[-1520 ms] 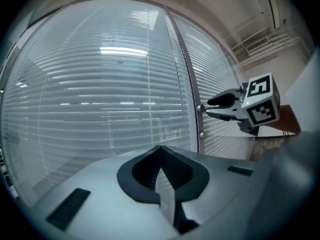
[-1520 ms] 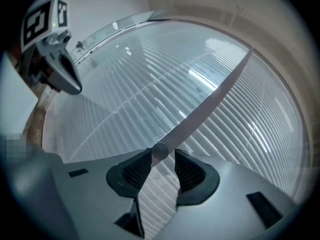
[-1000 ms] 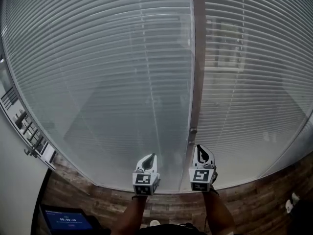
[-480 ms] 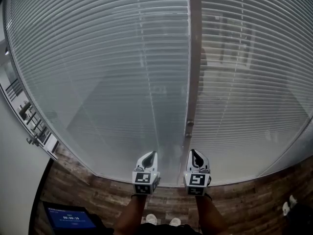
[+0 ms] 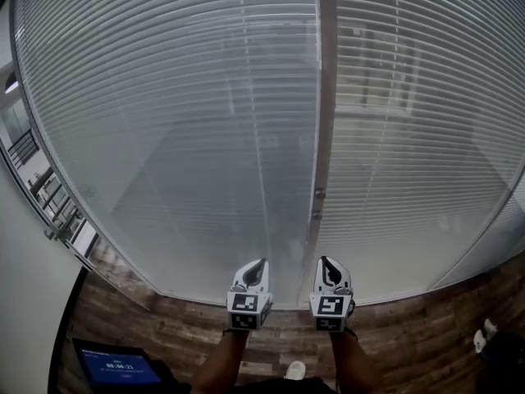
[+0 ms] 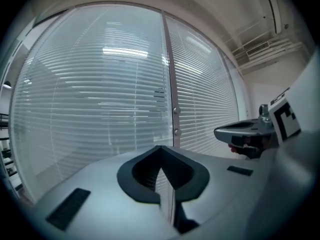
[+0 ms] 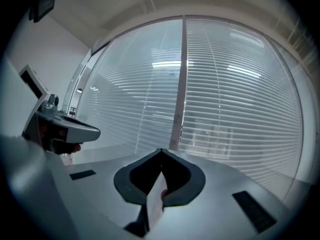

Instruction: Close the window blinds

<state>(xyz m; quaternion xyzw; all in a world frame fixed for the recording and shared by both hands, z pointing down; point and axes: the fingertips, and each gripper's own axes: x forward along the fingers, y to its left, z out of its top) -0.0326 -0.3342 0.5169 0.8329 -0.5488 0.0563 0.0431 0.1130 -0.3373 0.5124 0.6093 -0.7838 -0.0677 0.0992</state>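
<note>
Horizontal white blinds fill two glazed panels, the left panel and the right panel, split by a grey upright post. Two small knobs sit on that post; the left gripper view shows them too. My left gripper is held low before the left panel, shut and empty, its tips meeting. My right gripper is beside it, just below the knobs and short of the post, also shut with nothing in it. Neither touches the glass or the knobs.
A wood-plank floor runs along the foot of the glass. A tablet with a lit blue screen lies at the lower left beside a white wall. A railing shows through the glass at the left.
Both grippers have dropped a little lower in the head view and drawn closer together, the right one away from the post. Both stay shut.
</note>
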